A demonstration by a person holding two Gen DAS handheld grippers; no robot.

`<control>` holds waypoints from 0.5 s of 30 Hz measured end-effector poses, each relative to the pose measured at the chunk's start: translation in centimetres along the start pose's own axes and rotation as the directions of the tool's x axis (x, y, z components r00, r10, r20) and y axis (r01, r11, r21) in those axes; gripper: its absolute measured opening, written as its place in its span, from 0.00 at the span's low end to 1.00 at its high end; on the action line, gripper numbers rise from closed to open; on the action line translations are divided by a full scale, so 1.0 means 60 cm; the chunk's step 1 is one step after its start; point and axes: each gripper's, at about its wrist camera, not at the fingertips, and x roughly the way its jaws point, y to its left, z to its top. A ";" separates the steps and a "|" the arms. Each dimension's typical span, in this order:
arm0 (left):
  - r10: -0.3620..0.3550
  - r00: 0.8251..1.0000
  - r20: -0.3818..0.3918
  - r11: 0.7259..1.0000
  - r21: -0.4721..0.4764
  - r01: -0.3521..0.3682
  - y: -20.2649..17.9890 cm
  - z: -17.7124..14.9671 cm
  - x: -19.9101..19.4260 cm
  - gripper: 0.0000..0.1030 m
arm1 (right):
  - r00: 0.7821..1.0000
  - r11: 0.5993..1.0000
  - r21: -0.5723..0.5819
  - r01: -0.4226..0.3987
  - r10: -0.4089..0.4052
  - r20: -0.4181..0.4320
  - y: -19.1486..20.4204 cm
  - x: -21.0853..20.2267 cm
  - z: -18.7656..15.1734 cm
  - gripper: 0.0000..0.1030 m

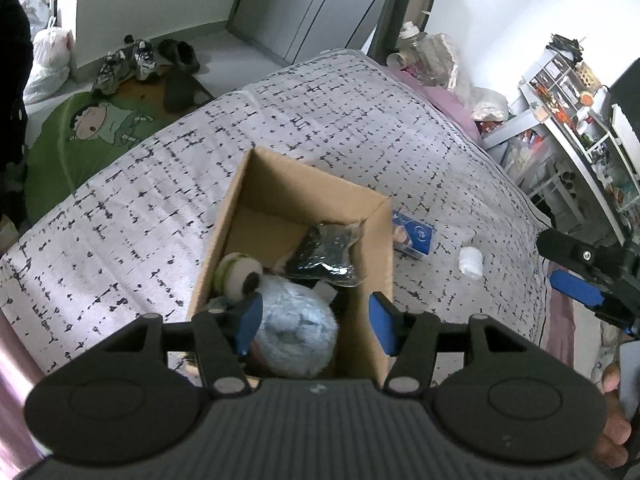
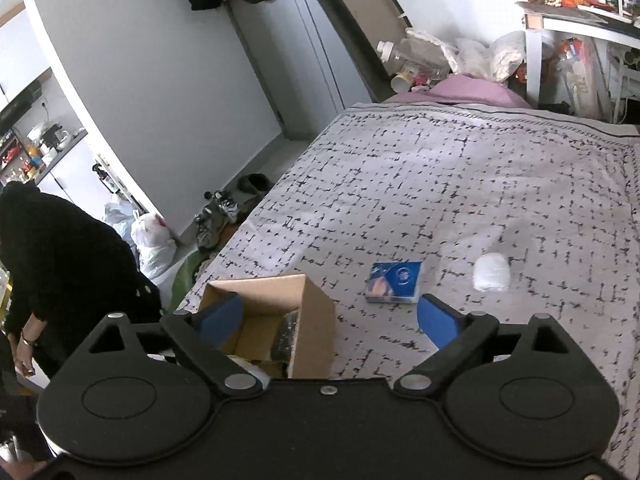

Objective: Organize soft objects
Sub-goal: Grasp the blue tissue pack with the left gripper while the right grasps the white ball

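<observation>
Covering most of both views, the bed (image 2: 440, 168) is wearing a pale quilt with a black dash pattern, and everything for the task is lying on it. A cardboard box (image 1: 276, 196) is standing open toward the bed's near edge, on the side closest to the floor with the shoes. Inside the box, a fluffy light-blue plush (image 1: 294, 324) is filling the near end, a cream roll with a green band (image 1: 236, 272) is leaning against the left wall beside it, and a dark shiny packet (image 1: 326, 252) is resting against the right wall. A person in black clothing (image 2: 60, 272) is standing off the bed's left edge in the right wrist view.

Out on the quilt, a small blue packet (image 2: 394, 282) is lying just beside the box on its right, and a white soft wad (image 2: 491, 272) is lying a little farther right, apart from the packet and well in from the bed's far edge.

The left tongs (image 1: 316, 320) are hanging over the box's near end, spread and pinching nothing, the left pad close against the blue plush. The right tongs (image 2: 330, 320) are gaping wide and empty above the box's right corner, with the blue packet showing just past them.
</observation>
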 end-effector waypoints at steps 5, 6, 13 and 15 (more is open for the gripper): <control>-0.006 1.000 0.005 1.000 0.028 0.005 -0.036 0.001 -0.001 0.56 | 1.000 1.000 0.005 0.015 -0.015 0.010 -0.032 -0.013 0.014 0.95; -0.008 1.000 0.005 0.999 0.034 0.008 -0.043 0.001 0.000 0.56 | 1.000 1.000 0.009 0.019 -0.019 0.014 -0.039 -0.014 0.016 0.95; -0.010 1.000 0.007 0.998 0.069 0.009 -0.088 0.007 0.006 0.56 | 0.999 1.000 0.017 0.027 -0.027 0.034 -0.080 -0.018 0.026 0.96; -0.008 1.000 0.008 0.997 0.075 0.008 -0.100 0.010 0.010 0.56 | 0.998 0.999 0.028 0.029 -0.030 0.049 -0.094 -0.014 0.021 1.00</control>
